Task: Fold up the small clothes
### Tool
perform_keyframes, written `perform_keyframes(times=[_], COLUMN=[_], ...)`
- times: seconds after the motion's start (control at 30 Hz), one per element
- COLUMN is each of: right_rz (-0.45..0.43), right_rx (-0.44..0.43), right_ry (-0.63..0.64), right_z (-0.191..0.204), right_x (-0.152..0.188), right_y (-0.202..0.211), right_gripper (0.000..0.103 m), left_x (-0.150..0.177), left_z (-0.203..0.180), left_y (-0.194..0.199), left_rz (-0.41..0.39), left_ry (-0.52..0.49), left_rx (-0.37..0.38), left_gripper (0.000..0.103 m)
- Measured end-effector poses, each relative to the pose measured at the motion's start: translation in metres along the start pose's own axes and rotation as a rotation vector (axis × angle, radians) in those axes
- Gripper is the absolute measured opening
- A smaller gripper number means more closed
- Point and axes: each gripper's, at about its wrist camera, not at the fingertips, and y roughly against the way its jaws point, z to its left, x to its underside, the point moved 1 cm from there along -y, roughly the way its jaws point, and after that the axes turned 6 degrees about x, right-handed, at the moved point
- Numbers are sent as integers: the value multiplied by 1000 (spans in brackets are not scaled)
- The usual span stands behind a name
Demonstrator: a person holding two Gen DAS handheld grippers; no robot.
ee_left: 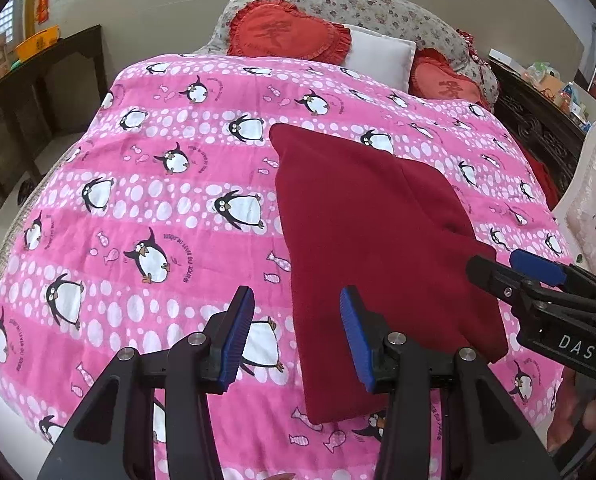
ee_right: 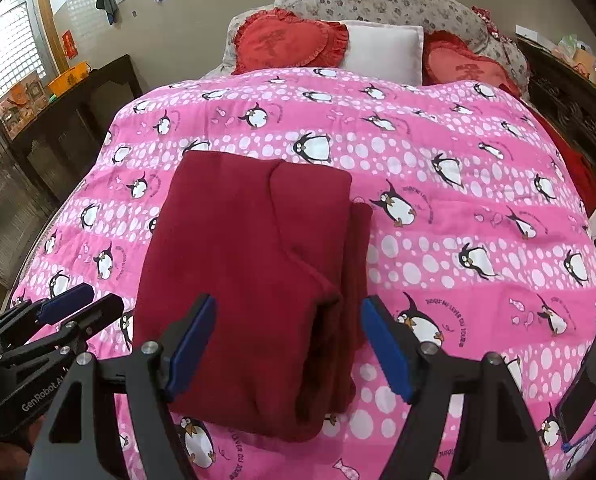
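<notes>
Blue-padded and black-framed, the left hand-held gripper (ee_left: 296, 336) hangs released above the near end of the bed, its two fingers spread apart over the left border of the red garment (ee_left: 382, 256), holding nothing. The right hand-held gripper (ee_right: 288, 344) is likewise released, its fingers standing wide either side of the garment's near right corner without pinching it. Each tool shows in the other's camera, off to the side and just beside the cloth.

That dark red garment lies flat on the pink penguin quilt (ee_right: 458, 208), folded into a long rectangle with a smaller flap laid over its right half and a thin strip of lower layer peeking out along the right side. Its edges look fairly straight and its surface smooth. Bare quilt surrounds it on all sides, widest to the right.

Farther back sit two red heart cushions (ee_right: 290, 42) and a white pillow (ee_right: 386, 50) against a floral headboard pile.
</notes>
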Motion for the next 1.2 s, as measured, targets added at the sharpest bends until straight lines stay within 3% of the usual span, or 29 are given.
perform_keyframes(times=[1.2], right_rz=[8], right_rx=[-29], right_ry=[-20], right_z=[-3], right_x=[-3], right_y=[-11], right_gripper=[79], left_x=[-14], left_z=[-6], left_y=[2], left_rz=[-26], left_ry=[-60], left_rx=[-73], left_gripper=[24])
